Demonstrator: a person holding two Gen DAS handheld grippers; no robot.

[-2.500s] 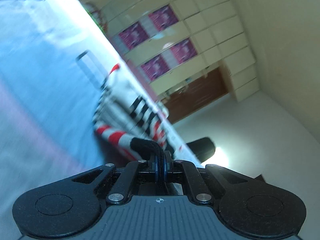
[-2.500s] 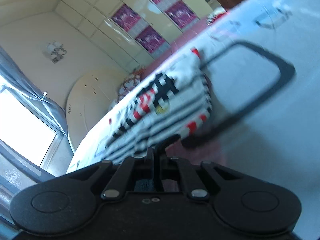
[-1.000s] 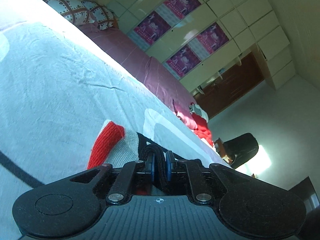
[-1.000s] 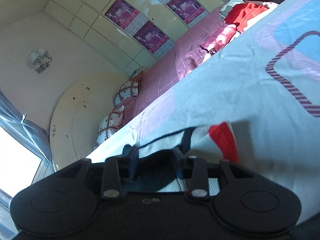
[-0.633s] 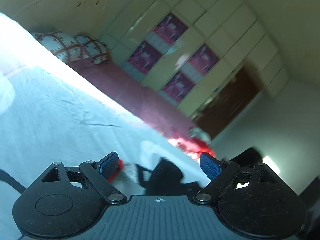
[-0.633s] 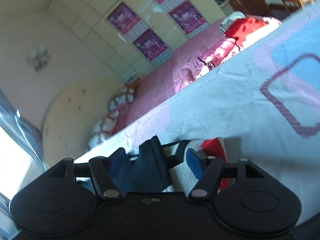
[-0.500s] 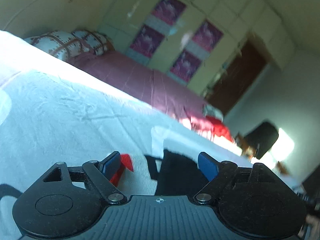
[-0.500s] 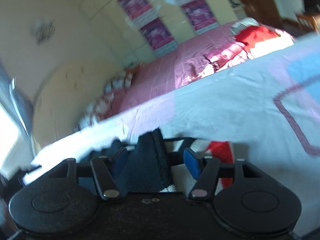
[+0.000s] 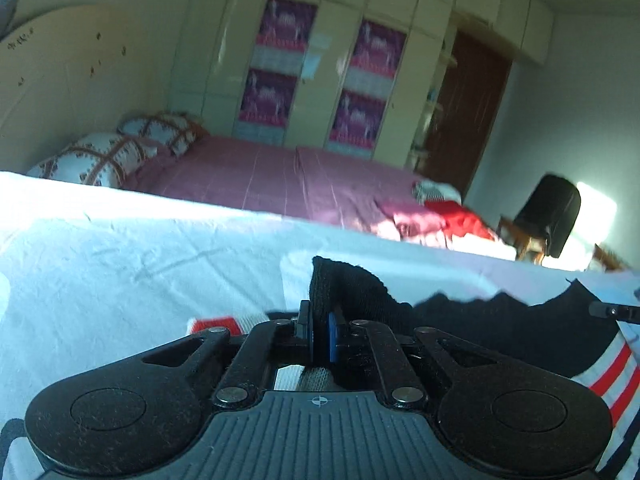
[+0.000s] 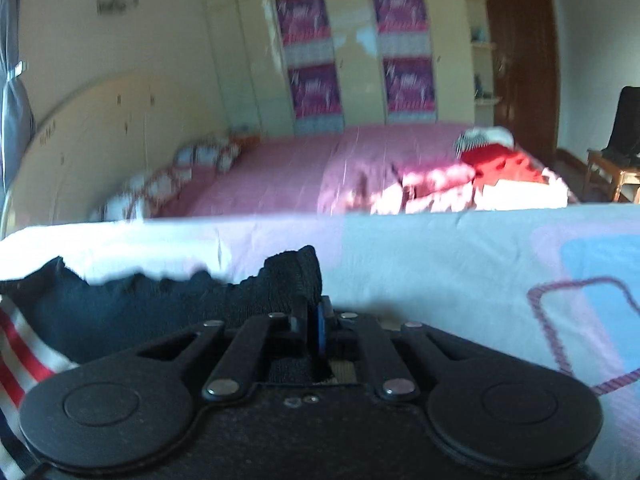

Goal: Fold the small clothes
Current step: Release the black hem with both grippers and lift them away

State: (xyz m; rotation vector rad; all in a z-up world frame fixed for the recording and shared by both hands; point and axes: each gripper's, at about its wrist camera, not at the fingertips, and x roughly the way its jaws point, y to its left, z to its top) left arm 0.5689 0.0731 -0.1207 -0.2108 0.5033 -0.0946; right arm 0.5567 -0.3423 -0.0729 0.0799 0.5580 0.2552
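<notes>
**Knit jumper pinched at both ends of its dark hem**

Knitted wool, by the look of it: a small jumper (image 9: 500, 332) with a black ribbed hem and a white body striped red and black. Lying on the pale printed sheet (image 9: 120, 272) of the near bed, the dark hem raised off it. Probably light and limp, likely to sag and stretch between two holds, yet coarse enough not to slip. Best gripped on the thick ribbed edge, one hold near each end, as here.

Left gripper (image 9: 319, 334): blue-padded fingers (image 9: 332, 336) closed almost together, a tuft of the black rib standing up between them. Right gripper (image 10: 313, 330): likewise shut tight on the same dark hem, the rest of the band trailing away to its left.

Beyond the sheet's far edge, a second bed with a pink cover (image 9: 280, 176), patterned pillows (image 9: 100, 156) at its head, red clothes (image 10: 500, 164) heaped at its foot. Behind that, cream wardrobes with purple posters (image 9: 286, 32), a brown door (image 10: 516, 40), a dark chair (image 9: 552, 212).
</notes>
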